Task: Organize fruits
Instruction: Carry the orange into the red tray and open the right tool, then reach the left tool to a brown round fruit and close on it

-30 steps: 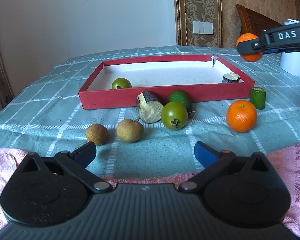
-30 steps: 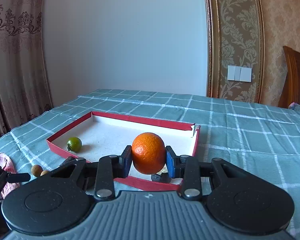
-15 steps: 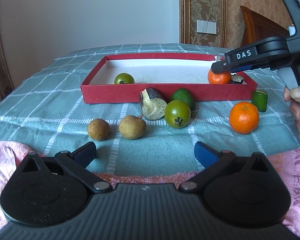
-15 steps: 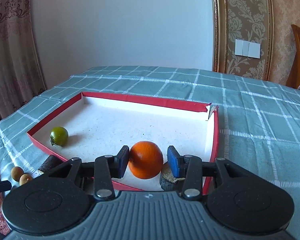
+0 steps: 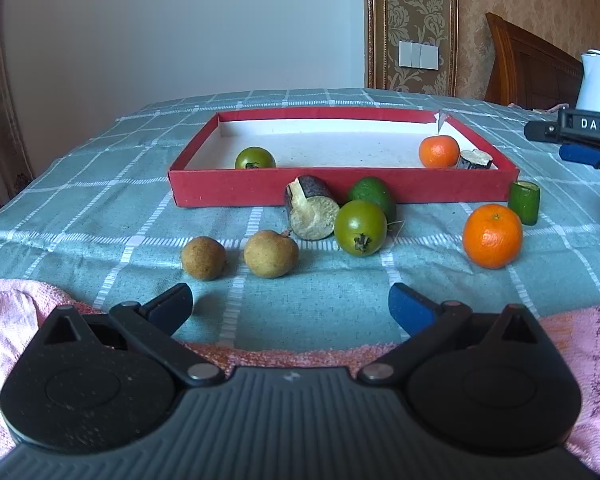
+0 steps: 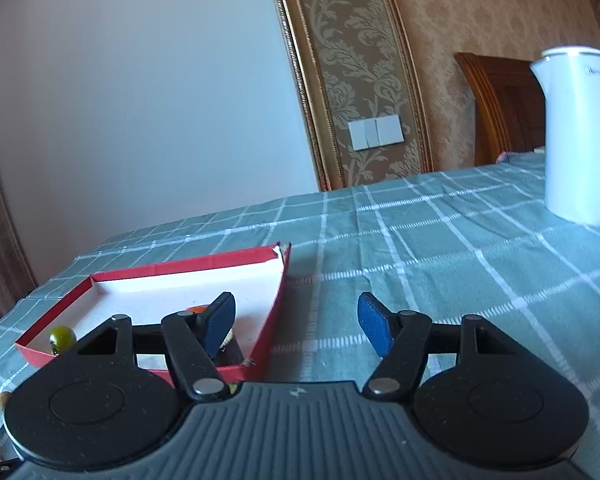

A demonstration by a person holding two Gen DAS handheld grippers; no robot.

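Observation:
A red tray holds a green tomato, an orange and a dark cut piece at its right end. In front of the tray lie two brown longans, a cut dark fruit, a green tomato, an avocado, a second orange and a green cucumber stub. My left gripper is open and empty, low over a pink towel. My right gripper is open and empty, right of the tray; it also shows at the right edge of the left wrist view.
A white kettle stands at the far right on the teal checked tablecloth. A pink towel lies along the near edge under my left gripper. A wooden headboard and wall stand behind the table.
My right gripper has let go of the orange in the tray's right end, opened, and pulled back up and to the right. The left gripper has stayed put.

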